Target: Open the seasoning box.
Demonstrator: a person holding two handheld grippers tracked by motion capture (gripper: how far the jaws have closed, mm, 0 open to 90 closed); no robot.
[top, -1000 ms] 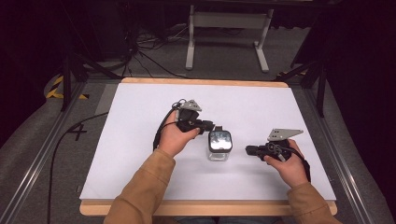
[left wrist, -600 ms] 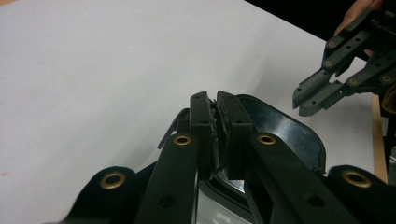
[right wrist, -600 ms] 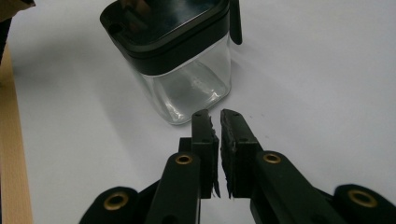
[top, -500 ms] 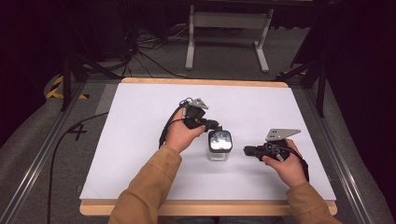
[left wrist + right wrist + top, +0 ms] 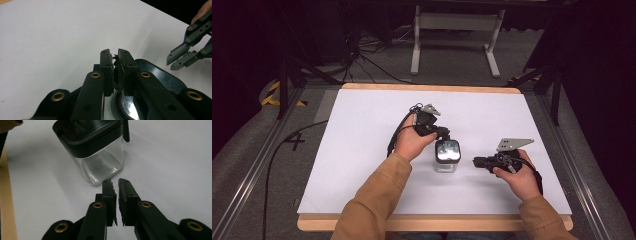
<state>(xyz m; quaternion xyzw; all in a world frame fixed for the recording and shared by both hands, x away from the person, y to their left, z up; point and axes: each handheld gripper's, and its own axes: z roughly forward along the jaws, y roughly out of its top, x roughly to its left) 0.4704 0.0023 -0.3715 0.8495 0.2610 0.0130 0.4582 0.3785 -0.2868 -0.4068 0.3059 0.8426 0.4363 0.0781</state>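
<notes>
Two clenched tools, left tool (image 5: pixel 446 136) and right tool (image 5: pixel 477 162), flank the lidded jar (image 5: pixel 447 156), grasping nothing.

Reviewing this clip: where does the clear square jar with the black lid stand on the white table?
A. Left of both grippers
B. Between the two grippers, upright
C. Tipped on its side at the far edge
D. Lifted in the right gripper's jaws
B: the jar stands upright on the table, with the left gripper at its lid and the right gripper apart from it on the other side.
</notes>
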